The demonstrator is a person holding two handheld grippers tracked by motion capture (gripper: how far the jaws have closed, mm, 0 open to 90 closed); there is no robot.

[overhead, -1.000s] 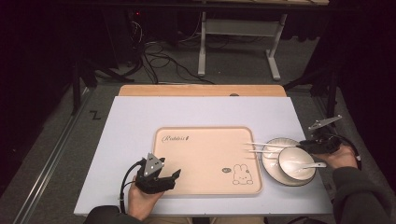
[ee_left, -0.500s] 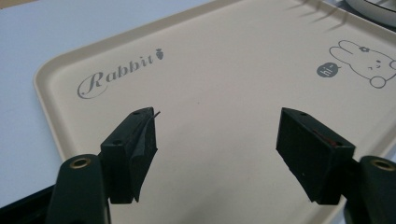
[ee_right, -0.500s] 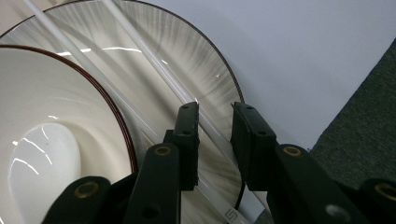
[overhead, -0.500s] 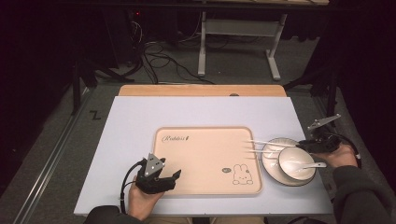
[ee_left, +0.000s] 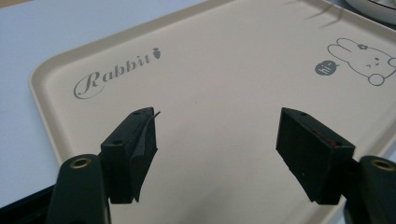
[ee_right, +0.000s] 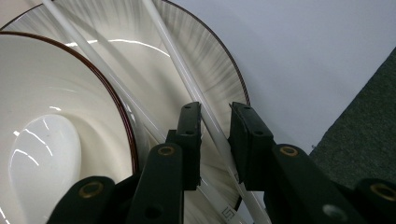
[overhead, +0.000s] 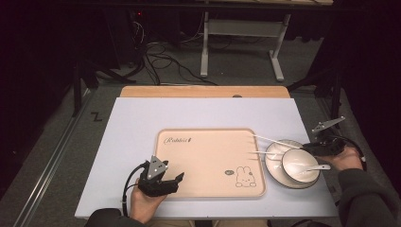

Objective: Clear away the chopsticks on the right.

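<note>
Chopsticks point(overhead: 274, 146) are what we're after here, two white ones lying across the plate point(overhead: 273, 163) at the right edge of the table, tips poking out over the tray point(overhead: 208, 161).

High view first: we've got the right gripper point(overhead: 309, 149) parked at the far rim of the plate, right where the chopstick ends sit, probably because those ends ride up on the rim and give us something to pinch. The bowl point(overhead: 300, 168) sits on the plate with a spoon point(overhead: 316, 168) in it. Our left gripper point(overhead: 176, 179) rests at the tray's near-left corner, seemingly just waiting out of the way.

Left gripper view: jaws wide apart, nothing between them, hovering over the bare beige tray point(ee_left: 224, 70) with the Rabbit lettering and bunny print.

Right gripper view: here's the action. The jaws have just been closing and now straddle one chopstick point(ee_right: 187, 79), with slim gaps on both sides, so we'd call it not quite clamped yet. The second chopstick point(ee_right: 93, 60) runs just outside the left jaw, beside the bowl point(ee_right: 70, 116). We'd guess a bit more squeeze finishes the grab.
</note>
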